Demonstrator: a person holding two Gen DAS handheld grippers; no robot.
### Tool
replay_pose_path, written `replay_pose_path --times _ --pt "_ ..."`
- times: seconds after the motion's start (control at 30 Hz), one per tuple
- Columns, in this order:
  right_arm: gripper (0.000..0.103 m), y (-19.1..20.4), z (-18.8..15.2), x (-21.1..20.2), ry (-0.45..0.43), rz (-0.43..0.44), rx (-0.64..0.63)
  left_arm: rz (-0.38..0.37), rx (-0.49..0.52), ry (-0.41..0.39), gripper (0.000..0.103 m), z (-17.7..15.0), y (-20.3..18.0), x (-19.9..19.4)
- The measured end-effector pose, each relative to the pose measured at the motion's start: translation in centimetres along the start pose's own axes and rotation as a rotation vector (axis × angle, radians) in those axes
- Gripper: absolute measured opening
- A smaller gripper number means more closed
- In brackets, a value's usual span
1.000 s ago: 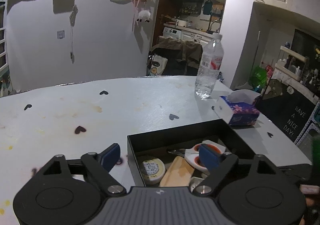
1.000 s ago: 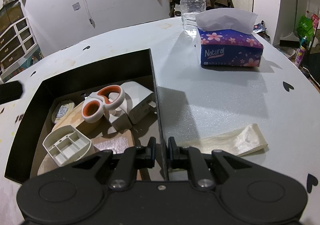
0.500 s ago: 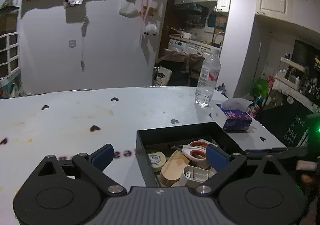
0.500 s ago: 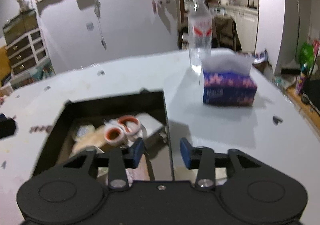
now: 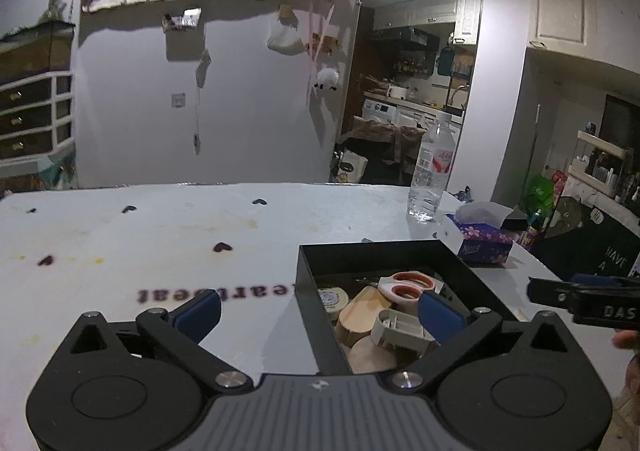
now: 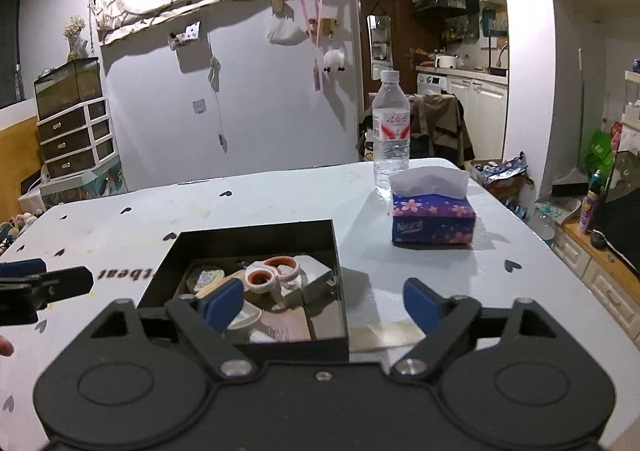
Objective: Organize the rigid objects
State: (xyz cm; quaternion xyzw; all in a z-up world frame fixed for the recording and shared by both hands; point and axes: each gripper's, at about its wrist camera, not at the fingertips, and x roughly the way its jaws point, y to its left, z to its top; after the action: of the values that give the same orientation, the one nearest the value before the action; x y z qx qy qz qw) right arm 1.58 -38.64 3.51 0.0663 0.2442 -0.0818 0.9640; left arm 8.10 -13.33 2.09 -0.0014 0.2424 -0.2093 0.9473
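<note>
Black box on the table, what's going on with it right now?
A person holds both grippers over the black box, gripping nothing. The left gripper is open; the right gripper has just been opening, with nothing between its jaws. Scissors and other small items lie inside. A water bottle and tissue box stand beyond.

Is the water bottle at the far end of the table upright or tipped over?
Upright. The water bottle stands on its base on the table, white cap at the top, just behind the tissue box.
</note>
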Motion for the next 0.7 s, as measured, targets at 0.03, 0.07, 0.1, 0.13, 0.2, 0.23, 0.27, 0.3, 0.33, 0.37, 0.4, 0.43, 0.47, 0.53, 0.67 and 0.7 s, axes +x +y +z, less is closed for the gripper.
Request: replay_pose_path --times 0.03,0.07,0.1,0.13,0.2,0.23,0.27,0.3,0.33,0.37,0.4,0.43,0.47,0.53,0.67,0.7 --pt "0.096 0.0 -0.3 -0.5 -0.006 -0.004 0.001 0.002 0.002 -0.007 0.103 -0.3 -0.1 -0.5" --pt "0.101 0.0 -0.6 -1.0 -0.018 -0.008 -0.001 0.0 0.0 -0.014 0.103 -0.6 -0.1 -1.0" --pt "0.101 0.0 -0.9 -1.5 -0.03 -0.011 -0.005 -0.003 -0.003 -0.02 0.103 -0.8 -0.1 -1.4" --pt "0.101 0.1 -1.2 -2.0 -0.042 -0.012 -0.01 -0.004 -0.005 -0.026 0.103 -1.1 -0.1 -1.9" --pt "0.102 0.1 -1.7 -2.6 -0.051 -0.013 -0.018 0.006 -0.001 -0.039 0.103 -1.6 -0.3 -2.8" --pt "0.102 0.2 -1.9 -2.9 -0.053 -0.016 -0.022 0.016 0.004 -0.046 0.103 -1.8 -0.4 -3.3" --pt "0.103 0.3 -2.1 -3.1 -0.055 -0.02 -0.026 0.024 0.008 -0.05 0.103 -2.0 -0.5 -3.6" --pt "0.103 0.3 -2.3 -3.4 -0.059 -0.023 -0.032 0.031 0.012 -0.053 0.103 -2.3 -0.6 -4.0" --pt "0.103 0.4 -2.4 -3.6 -0.065 -0.026 -0.036 0.035 0.014 -0.053 0.103 -2.5 -0.6 -4.3" --pt "0.103 0.4 -2.6 -3.9 -0.07 -0.027 -0.039 0.038 0.015 -0.05 0.103 -2.8 -0.7 -4.5" --pt "0.103 0.5 -2.8 -4.2 -0.079 -0.027 -0.043 0.04 0.015 -0.047 0.103 -3.0 -0.7 -4.7" --pt "0.103 0.5 -2.9 -4.5 -0.087 -0.026 -0.045 0.045 0.016 -0.044 0.103 -3.2 -0.8 -4.9" --pt "0.103 0.5 -3.1 -4.9 -0.094 -0.023 -0.047 0.052 0.017 -0.043 0.103 -3.5 -0.9 -5.1" --pt "0.103 0.6 -3.3 -5.4 -0.101 -0.015 -0.048 0.06 0.017 -0.046 0.103 -3.8 -1.0 -5.6" --pt "0.103 0.5 -3.7 -6.1 -0.109 -0.007 -0.047 0.072 0.016 -0.063 0.103 -4.1 -1.2 -6.7" --pt "0.103 0.5 -3.8 -6.3 -0.112 -0.009 -0.048 0.074 0.017 -0.066 0.103 -4.2 -1.3 -6.9"
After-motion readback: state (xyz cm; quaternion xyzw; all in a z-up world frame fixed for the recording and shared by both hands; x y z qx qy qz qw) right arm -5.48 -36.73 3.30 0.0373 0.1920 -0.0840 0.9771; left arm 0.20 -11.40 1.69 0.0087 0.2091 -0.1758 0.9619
